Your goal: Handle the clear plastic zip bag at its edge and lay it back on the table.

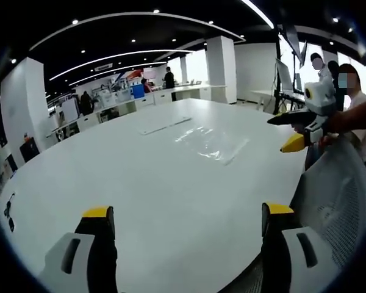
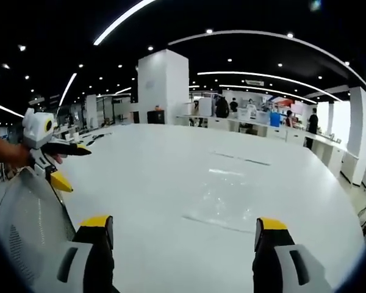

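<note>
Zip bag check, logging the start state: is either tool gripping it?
No, the zip bag lies flat on the table, apart from both open tools.

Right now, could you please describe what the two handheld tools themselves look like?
Each tool has two black jaws capped with yellow tips, seated in light grey housings with a dark slot, as on the left tool and the right tool. From the side, the right tool shows a white body with a black jaw and a yellow tip.

Glossy clear plastic bag [image 1: 210, 143], smooth table [image 1: 140, 183]
</note>
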Demonstrator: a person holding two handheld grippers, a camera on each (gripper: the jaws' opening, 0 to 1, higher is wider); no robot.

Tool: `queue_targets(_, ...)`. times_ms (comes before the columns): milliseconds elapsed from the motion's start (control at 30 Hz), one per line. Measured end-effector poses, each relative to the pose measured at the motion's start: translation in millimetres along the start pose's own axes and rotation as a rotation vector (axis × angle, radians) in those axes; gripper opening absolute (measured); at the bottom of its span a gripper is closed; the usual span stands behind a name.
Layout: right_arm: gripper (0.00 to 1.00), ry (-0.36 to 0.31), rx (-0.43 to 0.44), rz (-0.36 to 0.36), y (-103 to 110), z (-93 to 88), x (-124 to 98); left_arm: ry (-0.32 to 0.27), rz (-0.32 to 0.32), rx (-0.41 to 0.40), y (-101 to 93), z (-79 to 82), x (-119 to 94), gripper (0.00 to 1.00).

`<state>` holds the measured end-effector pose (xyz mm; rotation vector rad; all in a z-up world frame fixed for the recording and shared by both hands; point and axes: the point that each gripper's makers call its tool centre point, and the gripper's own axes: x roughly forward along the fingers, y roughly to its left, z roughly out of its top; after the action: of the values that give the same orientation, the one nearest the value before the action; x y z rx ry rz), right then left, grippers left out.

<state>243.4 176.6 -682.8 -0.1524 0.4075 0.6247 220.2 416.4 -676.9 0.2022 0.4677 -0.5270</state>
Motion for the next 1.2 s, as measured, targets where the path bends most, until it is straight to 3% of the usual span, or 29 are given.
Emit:
queue_targets(400,0.92,0.073,-0.052,0.035,-14,-7.9,16,0.002,-0.009,-0.028,-2.2,-3.3,-1,0.95)
queue_targets(533,0.87,0.086,-0.027,0.044,-18,-9.3,19,-0.003,-0.013,-0.02,-3.3,-0.8,-1,0.94)
queue_targets(933,0.74,0.17,-0.033,0.02,-35,-29.7,35,0.01,-0.036,-0.025,-8.8,-4.4,0,0.93)
queue_targets(1200,0.74,0.203,0.005,-0.003,-46,-45.2,45,0.019,-0.036,-0.023,-9.0,-7.8,0,0.93)
